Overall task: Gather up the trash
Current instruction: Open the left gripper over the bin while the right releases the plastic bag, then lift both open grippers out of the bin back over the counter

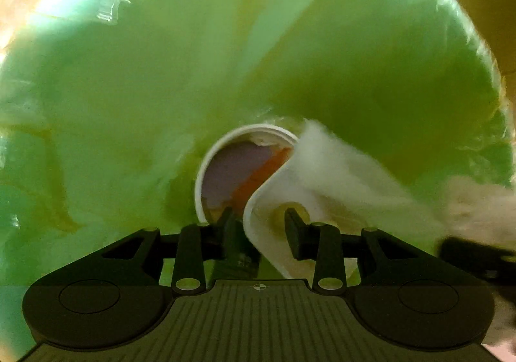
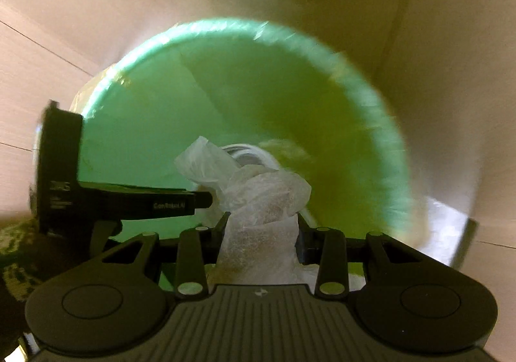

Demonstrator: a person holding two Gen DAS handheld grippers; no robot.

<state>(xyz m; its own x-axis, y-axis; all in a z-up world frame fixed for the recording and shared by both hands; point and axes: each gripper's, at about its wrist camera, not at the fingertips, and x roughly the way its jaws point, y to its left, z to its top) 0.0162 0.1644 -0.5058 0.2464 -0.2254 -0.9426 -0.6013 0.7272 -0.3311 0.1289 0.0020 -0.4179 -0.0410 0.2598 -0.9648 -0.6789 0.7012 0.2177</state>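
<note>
A bin lined with a green bag [image 1: 161,88] fills the left wrist view and shows from above in the right wrist view [image 2: 154,123]. A white paper cup [image 1: 213,165] lies at its bottom, with orange inside. My left gripper [image 1: 259,221] is shut on a bent white paper cup [image 1: 280,197] inside the bag. My right gripper [image 2: 261,226] is shut on a crumpled white tissue [image 2: 261,200] over the bin mouth. The tissue [image 1: 348,162] also shows blurred in the left wrist view. The left gripper's body [image 2: 61,175] reaches in from the left in the right wrist view.
Pale beige floor [image 2: 64,23] and walls [image 2: 451,72] surround the bin. A metallic edge [image 2: 451,233] shows at the lower right of the bin. The right gripper's dark body [image 1: 477,259] is at the right edge of the left wrist view.
</note>
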